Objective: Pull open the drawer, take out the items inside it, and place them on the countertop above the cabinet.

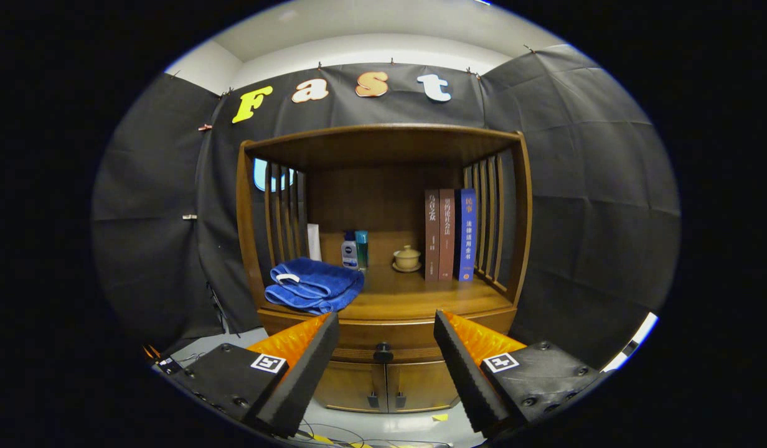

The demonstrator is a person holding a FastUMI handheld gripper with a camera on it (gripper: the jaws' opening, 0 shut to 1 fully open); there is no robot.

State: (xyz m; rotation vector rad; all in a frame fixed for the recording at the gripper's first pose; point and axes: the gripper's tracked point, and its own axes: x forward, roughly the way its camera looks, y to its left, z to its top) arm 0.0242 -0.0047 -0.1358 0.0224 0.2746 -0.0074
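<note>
On the left of the countertop [414, 298], near its front edge, lay a folded blue towel [315, 286] with a pale loop resting on top. Behind it, against the slatted left side of the wooden cabinet [383, 236], stood a white packet [314, 241]. Just right of that were a small white bottle with a blue cap [349, 250] and a teal bottle [362, 247], touching or nearly so. Near the middle of the back sat a small lidded tea bowl on a saucer [407, 258], apart from the bottles. To the right stood three upright books [450, 235], two brown and one blue, pressed together beside the right slats.

Below the countertop, the drawer [383, 339] was closed, its dark round knob [383, 353] centred on the front. Under it were two cabinet doors [386, 386] with small dark handles, also closed. What lay inside the drawer could not be seen.

The gripper [383, 361] hung in front of the cabinet with its fingers [305, 367] spread wide, holding nothing. The knob sat between them and beyond their tips, touched by neither finger. Loose cables [334, 435] lay on the pale floor under the fingers.
</note>
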